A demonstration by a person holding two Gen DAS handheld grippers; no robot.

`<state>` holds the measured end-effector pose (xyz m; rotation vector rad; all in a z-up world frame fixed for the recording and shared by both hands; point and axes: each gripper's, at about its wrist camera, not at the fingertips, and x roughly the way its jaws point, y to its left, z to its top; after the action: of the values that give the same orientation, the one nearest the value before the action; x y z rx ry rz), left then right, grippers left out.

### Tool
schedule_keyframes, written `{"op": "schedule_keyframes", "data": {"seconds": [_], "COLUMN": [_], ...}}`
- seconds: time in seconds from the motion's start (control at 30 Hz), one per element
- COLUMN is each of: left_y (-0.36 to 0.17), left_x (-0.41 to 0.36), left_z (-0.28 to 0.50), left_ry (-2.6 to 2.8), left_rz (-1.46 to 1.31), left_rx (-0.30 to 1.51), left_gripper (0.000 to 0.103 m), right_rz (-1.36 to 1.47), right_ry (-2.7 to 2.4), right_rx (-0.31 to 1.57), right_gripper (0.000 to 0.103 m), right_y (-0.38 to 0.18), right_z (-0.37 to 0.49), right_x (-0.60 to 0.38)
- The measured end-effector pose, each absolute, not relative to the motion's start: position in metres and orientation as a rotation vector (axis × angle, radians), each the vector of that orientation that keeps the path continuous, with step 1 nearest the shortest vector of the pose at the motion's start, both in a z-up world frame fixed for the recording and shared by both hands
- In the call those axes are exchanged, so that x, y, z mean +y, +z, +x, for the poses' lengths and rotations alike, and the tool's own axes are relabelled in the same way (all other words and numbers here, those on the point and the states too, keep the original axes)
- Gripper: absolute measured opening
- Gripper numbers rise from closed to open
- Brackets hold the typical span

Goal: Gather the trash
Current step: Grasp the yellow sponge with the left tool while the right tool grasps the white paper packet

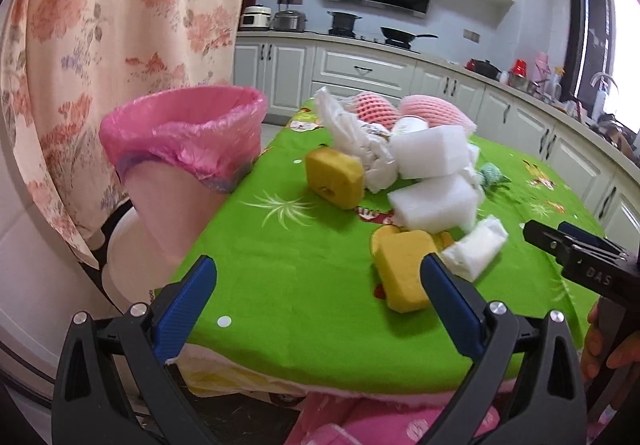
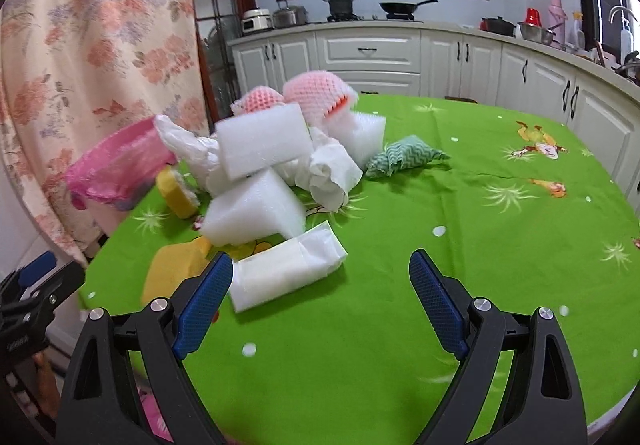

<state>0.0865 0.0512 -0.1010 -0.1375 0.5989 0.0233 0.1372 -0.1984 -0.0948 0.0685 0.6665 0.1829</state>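
The flat white plastic-wrapped packet [image 2: 286,271] lies on the green cloth table [image 2: 440,285], low and left in the right view, long side slanting up-right. The right gripper [image 2: 320,285], jaws apart and empty, is nearest. The left gripper [image 1: 320,285] gapes too.

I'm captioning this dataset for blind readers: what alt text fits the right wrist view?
The open right gripper hovers over a green tablecloth, facing a pile of white foam blocks, yellow sponges and pink fruit netting. A pink-lined bin stands at left.
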Motion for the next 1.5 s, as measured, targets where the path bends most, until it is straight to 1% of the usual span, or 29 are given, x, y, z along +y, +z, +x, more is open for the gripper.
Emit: {"op": "schedule_keyframes", "data": {"seconds": [0.1, 0.23, 0.5, 0.63, 0.67, 0.73, 0.8, 0.87, 1.1, 1.2, 1.37, 1.4, 1.47, 1.5], "left_y": [-0.114, -0.126, -0.135, -0.134, -0.133, -0.132, -0.13, -0.13, -0.136, -0.136, -0.136, -0.137, -0.14, -0.141], "left_x": [0.053, 0.048, 0.046, 0.04, 0.038, 0.032, 0.025, 0.015, -0.006, -0.014, -0.022, -0.023, -0.027, -0.027], "left_z": [0.096, 0.102, 0.1, 0.104, 0.105, 0.11, 0.116, 0.122, 0.142, 0.147, 0.157, 0.16, 0.165, 0.166], "left_ry": [0.033, 0.034, 0.026, 0.016, 0.012, -0.004, -0.013, -0.03, -0.021, -0.022, -0.007, -0.005, -0.002, -0.007], "left_rz": [-0.166, -0.129, -0.108, -0.102, -0.104, -0.114, -0.121, -0.123, -0.127, -0.105, -0.092, -0.09, -0.072, -0.07], "left_rx": [0.626, 0.631, 0.642, 0.656, 0.66, 0.672, 0.683, 0.694, 0.749, 0.756, 0.771, 0.777, 0.789, 0.794], "left_gripper": [0.098, 0.098, 0.098, 0.098, 0.098, 0.098, 0.098, 0.098, 0.098, 0.098, 0.098, 0.096, 0.085, 0.082], "right_rz": [0.07, 0.087, 0.038, 0.001, -0.005, 0.006, 0.016, 0.014, 0.069, 0.146, 0.145, 0.137, 0.119, 0.114], "right_ry": [0.145, 0.124, 0.093, 0.083, 0.078, 0.083, 0.084, 0.077, 0.051, 0.044, 0.076, 0.078, 0.08, 0.077], "right_rx": [0.692, 0.731, 0.812, 0.842, 0.841, 0.85, 0.852, 0.843, 0.832, 0.832, 0.843, 0.847, 0.863, 0.867], "right_gripper": [0.084, 0.084, 0.084, 0.083, 0.082, 0.072, 0.066, 0.064, 0.063, 0.064, 0.065, 0.065, 0.063, 0.059], "right_y": [-0.104, -0.113, -0.129, -0.134, -0.134, -0.134, -0.133, -0.133, -0.133, -0.129, -0.131, -0.133, -0.138, -0.14], "right_z": [0.155, 0.173, 0.191, 0.187, 0.184, 0.179, 0.174, 0.169, 0.165, 0.168, 0.18, 0.182, 0.186, 0.187], "right_x": [-0.187, -0.177, -0.159, -0.169, -0.175, -0.189, -0.201, -0.209, -0.239, -0.253, -0.245, -0.243, -0.24, -0.24]}}
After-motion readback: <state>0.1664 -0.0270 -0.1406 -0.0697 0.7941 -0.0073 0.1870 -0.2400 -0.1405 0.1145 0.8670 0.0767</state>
